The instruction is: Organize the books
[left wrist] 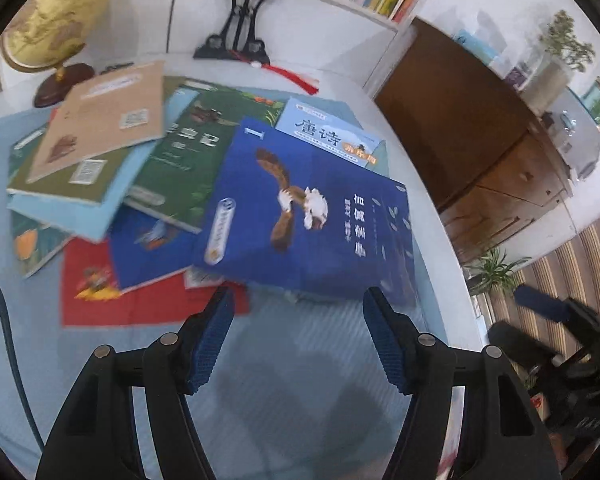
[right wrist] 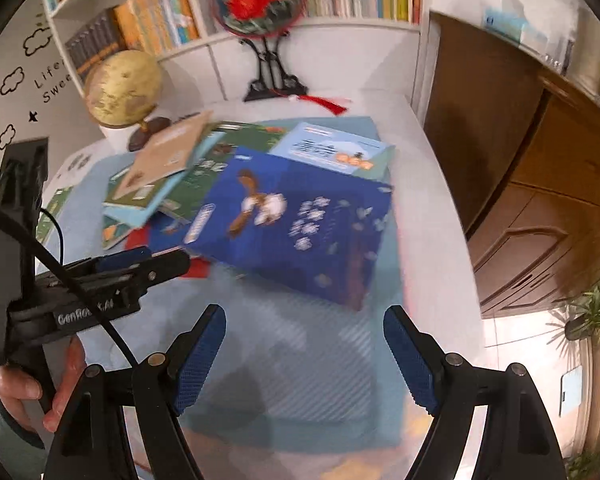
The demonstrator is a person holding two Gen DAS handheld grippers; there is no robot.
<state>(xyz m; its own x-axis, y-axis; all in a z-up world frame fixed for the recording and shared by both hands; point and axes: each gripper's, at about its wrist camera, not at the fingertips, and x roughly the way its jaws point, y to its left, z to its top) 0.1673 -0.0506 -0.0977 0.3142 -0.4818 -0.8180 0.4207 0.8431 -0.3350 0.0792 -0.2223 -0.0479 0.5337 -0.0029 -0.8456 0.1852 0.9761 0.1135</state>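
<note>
While both grippers are hanging over the bare near part of the blue mat (left wrist: 284, 360), neither is grasping anything. The left gripper (left wrist: 298, 300) is standing with its jaws spread and nothing between the blue pads (left wrist: 210, 344); the right gripper (right wrist: 304, 320) is likewise gaping wide, empty, above the striped mat. In the right wrist view the left gripper is showing at nine o'clock, a hand (right wrist: 28, 384) wrapping its handle and a black cable trailing from it.

Just beyond the left fingertips, at twelve o'clock, the large blue book (left wrist: 308, 212) with a bird on its cover is lying on top of the heap, tilted, its near edge close to the pads without touching them. At ten o'clock from it a smaller blue book (left wrist: 148, 244) is lying over a red book (left wrist: 112, 304). Farther out, a dark green book (left wrist: 184, 168) is sitting under a tan booklet (left wrist: 104, 120), which is capping a loose stack at eleven o'clock. A pale blue book (left wrist: 328, 132) with large characters is peeking out behind the big blue one at one o'clock.

Beyond the heap, a globe (left wrist: 52, 28) is standing at ten o'clock, a round fan on a black stand (right wrist: 260, 0) at twelve, and a bookshelf (right wrist: 148, 20) is lining the wall behind. A brown cabinet (right wrist: 540, 200) is filling the three o'clock side.
</note>
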